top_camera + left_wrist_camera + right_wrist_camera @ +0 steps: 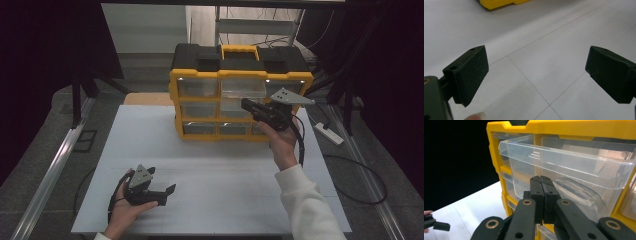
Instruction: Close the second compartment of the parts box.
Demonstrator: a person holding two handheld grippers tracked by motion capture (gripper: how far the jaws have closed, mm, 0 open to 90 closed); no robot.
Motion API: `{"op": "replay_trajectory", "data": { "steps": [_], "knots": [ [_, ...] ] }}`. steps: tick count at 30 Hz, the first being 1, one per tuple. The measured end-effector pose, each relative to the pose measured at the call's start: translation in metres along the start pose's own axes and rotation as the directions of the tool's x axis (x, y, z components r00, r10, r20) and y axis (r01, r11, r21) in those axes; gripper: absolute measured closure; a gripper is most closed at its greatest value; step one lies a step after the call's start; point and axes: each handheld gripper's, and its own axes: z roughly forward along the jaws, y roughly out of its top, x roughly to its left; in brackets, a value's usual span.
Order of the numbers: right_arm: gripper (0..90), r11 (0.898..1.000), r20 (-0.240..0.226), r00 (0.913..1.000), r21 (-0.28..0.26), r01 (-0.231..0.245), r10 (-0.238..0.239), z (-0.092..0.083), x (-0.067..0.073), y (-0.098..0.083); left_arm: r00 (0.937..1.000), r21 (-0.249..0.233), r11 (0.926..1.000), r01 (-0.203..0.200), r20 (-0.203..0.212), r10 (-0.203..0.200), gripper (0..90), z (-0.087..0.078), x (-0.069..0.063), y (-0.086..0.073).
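High view: a yellow and black drawer cabinet (240, 92) stands at the far side of the white table (210, 175). The right gripper (246, 104) is held up at its front, by a clear drawer (243, 90) pulled partly out in the top row. The left gripper (169, 194) rests low near the table's front edge, well apart from the cabinet.

Left gripper view: its jaws stand wide apart over the bare table, nothing between them.

Right gripper view: the jaws are pressed together with nothing between them, tips just in front of the drawer (564, 167).
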Motion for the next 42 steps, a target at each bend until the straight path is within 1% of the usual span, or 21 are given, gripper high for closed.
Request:
{"op": "replay_trajectory", "data": {
  "steps": [2,4,5,8,9,13,15,16,17,19,20,23,28,38,40,42],
  "knots": [
    [88.9,1.0,0.008,1.0,0.0,-0.005,0.005,0.003,0.0,0.0,1.0,0.0,1.0,0.0,0.0,0.0,5.5,0.0,0.0,0.0],
    [88.9,1.0,0.014,0.9999,0.014,0.002,-0.002,0.004,0.0,0.002,1.0,0.0,1.0,-0.001,0.0,0.001,5.6,0.0,0.0,0.0],
    [88.9,1.0,0.015,0.9999,0.004,0.002,-0.002,0.005,0.0,0.002,1.0,0.0,1.0,-0.001,0.0,0.001,5.6,0.0,0.0,0.0],
    [88.9,1.0,0.021,0.9998,0.0,-0.003,0.003,0.007,-0.001,0.004,1.0,0.0,1.0,0.0,0.0,0.0,5.6,0.0,0.0,0.0],
    [88.9,1.0,0.023,0.9997,0.008,-0.001,0.001,0.007,-0.001,0.004,1.0,0.001,1.0,0.0,-0.001,0.0,5.6,0.0,0.0,0.0],
    [88.9,1.0,0.027,0.9996,0.01,-0.008,0.008,0.008,-0.003,0.006,1.0,0.001,1.0,-0.001,-0.001,0.001,5.6,0.0,0.0,0.0],
    [88.9,1.0,0.029,0.9995,0.003,-0.013,0.013,0.01,-0.004,0.006,1.0,0.001,1.0,-0.001,-0.001,0.001,5.6,0.0,-0.001,0.0],
    [88.8,1.0,0.031,0.9994,0.008,-0.013,0.012,0.011,-0.005,0.006,1.0,0.001,1.0,-0.001,-0.001,0.001,5.6,0.0,0.0,0.0],
    [88.8,1.0,0.03,0.9994,-0.001,-0.016,0.017,0.012,-0.005,0.006,1.0,0.0,1.0,-0.001,-0.001,0.001,5.6,0.0,0.0,0.0],
    [88.8,1.0,0.028,0.9994,0.006,-0.018,0.018,0.013,-0.006,0.007,1.0,0.0,1.0,0.0,-0.002,0.0,5.6,0.0,0.0,0.0],
    [88.8,1.0,0.026,0.9994,0.001,-0.024,0.024,0.014,-0.006,0.007,1.0,0.0,1.0,0.0,-0.002,0.0,5.6,0.0,0.0,0.0],
    [88.8,1.0,0.032,0.9993,0.006,-0.018,0.018,0.015,-0.007,0.007,1.0,0.0,1.0,0.003,0.0,-0.003,5.6,0.0,0.0,0.0],
    [88.8,1.0,0.049,0.9984,0.005,-0.029,0.028,0.019,-0.012,0.009,1.0,0.0,1.0,0.002,0.0,-0.002,5.6,0.0,0.0,0.0],
    [88.8,0.999,0.066,0.9969,0.006,-0.044,0.043,0.025,-0.017,0.009,1.0,0.0,1.0,0.005,-0.001,-0.005,5.6,-0.001,0.0,-0.001],
    [88.5,0.999,0.076,0.9965,0.023,-0.037,0.035,0.028,-0.019,0.009,1.0,-0.001,1.0,0.007,-0.001,-0.007,5.6,-0.001,0.0,-0.001],
    [88.4,0.999,0.082,0.9962,0.028,-0.029,0.027,0.03,-0.019,0.008,1.0,-0.001,1.0,0.007,-0.002,-0.007,5.6,-0.001,0.0,-0.001]
  ]
}}
